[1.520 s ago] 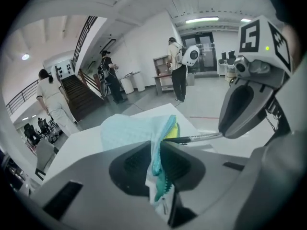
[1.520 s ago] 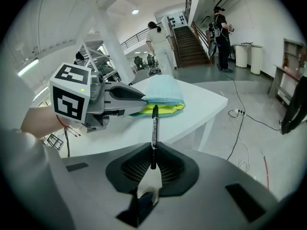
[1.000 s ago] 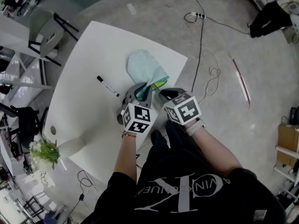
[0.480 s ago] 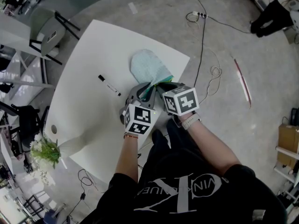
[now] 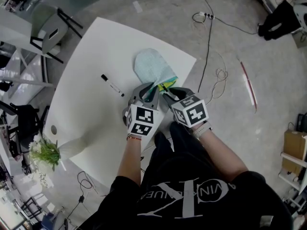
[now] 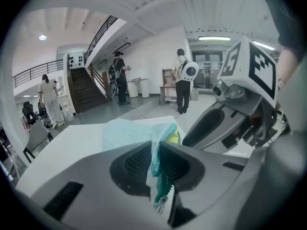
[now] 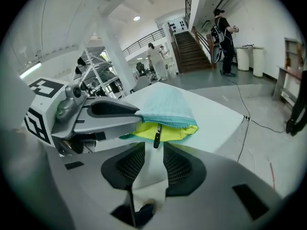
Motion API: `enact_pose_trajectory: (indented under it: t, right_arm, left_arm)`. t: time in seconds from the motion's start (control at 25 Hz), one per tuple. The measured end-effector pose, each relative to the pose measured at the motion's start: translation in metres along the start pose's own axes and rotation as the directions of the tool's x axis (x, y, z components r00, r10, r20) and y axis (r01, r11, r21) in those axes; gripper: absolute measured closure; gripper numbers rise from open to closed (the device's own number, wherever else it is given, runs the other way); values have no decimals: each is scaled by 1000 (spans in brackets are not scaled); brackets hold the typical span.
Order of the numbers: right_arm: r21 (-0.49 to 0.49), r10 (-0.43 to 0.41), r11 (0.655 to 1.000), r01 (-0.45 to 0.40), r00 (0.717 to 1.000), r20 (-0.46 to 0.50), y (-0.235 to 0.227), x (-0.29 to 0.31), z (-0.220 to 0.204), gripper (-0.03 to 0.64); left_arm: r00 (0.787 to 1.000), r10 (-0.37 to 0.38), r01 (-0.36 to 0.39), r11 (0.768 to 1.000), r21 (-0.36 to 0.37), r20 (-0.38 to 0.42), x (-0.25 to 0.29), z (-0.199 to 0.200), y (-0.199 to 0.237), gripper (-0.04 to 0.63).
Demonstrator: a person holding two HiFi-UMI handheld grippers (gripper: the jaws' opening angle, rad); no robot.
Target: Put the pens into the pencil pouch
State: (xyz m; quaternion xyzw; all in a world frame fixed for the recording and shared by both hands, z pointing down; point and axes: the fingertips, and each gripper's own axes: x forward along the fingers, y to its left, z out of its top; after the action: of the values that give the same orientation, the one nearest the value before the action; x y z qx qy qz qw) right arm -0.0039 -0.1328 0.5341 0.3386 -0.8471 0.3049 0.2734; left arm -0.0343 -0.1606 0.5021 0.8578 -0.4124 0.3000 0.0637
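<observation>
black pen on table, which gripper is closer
Left. Left gripper, clamping the pouch, sits nearer the pen; right gripper beyond it, jaws just opening, zipper pull at their tips.

Your head camera looks steeply down on the table from above your forearms. The two gripper views sit low and close, looking along their jaws across it. All three share the pouch, near frame centre.
</observation>
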Motion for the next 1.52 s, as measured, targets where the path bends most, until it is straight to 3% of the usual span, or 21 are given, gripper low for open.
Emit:
enact_pose_trajectory:
  t: [0.32,0.68,0.92,1.16,1.36,1.52]
  right_arm:
    - [-41,-29,999,29,1000,-8,-4,5,5,573]
    - [-74,-26,997,24,999,-24,-4,23,15,548]
    - [-64,14,998,-15,1000,-9,-4,-1,19,534]
    - [-97,77,993,-75,997,16,-4,-17,55,540]
    - [-230,161,960,-161,987,-21,14,-5,92,540]
    - [-348,262,893,-286,958,-117,47,16,113,534]
  left_arm:
    - [1000,-4,4,1000,1,-2,0,0,-1,540]
    - [1000,0,0,1000,-2,-6,-1,-1,-1,540]
    - [1000,20,-20,999,-38,-11,1,-9,2,540]
    - [1000,30,-31,997,-77,-9,4,-15,2,539]
    - [1000,30,-29,996,-87,8,5,-12,-3,534]
    - [998,32,-25,994,-110,60,1,-5,-6,480]
